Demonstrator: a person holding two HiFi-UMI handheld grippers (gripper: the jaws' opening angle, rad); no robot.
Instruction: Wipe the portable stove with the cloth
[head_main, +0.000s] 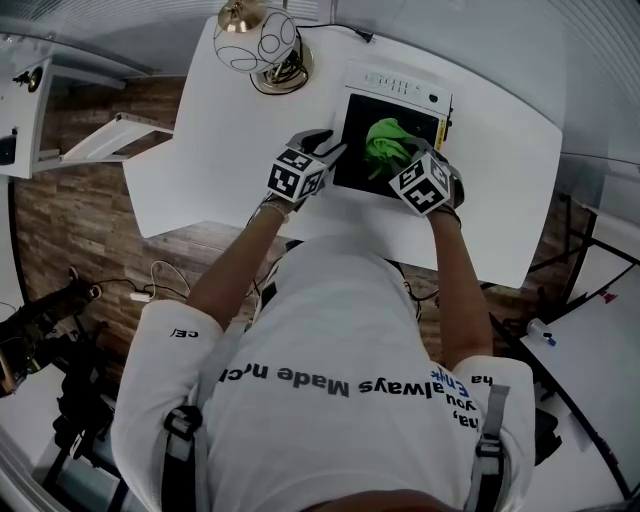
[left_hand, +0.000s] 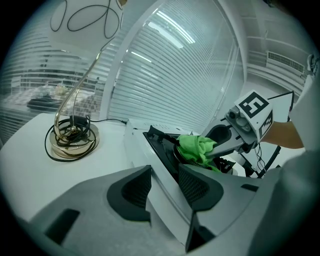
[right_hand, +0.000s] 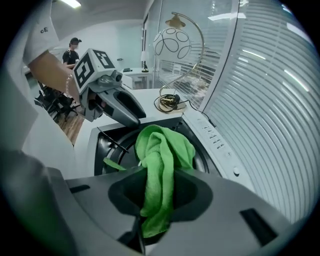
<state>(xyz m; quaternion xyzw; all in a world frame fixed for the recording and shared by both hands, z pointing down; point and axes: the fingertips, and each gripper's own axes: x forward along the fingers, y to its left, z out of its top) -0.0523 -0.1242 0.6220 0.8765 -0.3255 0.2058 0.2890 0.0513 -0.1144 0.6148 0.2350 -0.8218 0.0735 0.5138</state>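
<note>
The portable stove (head_main: 392, 98) is white with a black top and sits at the table's middle. A green cloth (head_main: 385, 143) lies bunched on its burner. My right gripper (right_hand: 160, 192) is shut on the cloth (right_hand: 162, 165), which hangs over the black top (right_hand: 107, 145). My left gripper (left_hand: 165, 175) sits at the stove's left side, and the stove's white rim (left_hand: 155, 172) runs between its jaws, which are closed onto it. In the head view the left gripper (head_main: 325, 150) and right gripper (head_main: 415, 152) flank the stove's near half.
A gold lamp with a white wire-pattern shade (head_main: 262, 45) stands behind the stove at the table's back left, its base (left_hand: 72, 135) ringed by a coiled cable. The white table (head_main: 200, 170) ends close in front of me. Window blinds stand behind the table.
</note>
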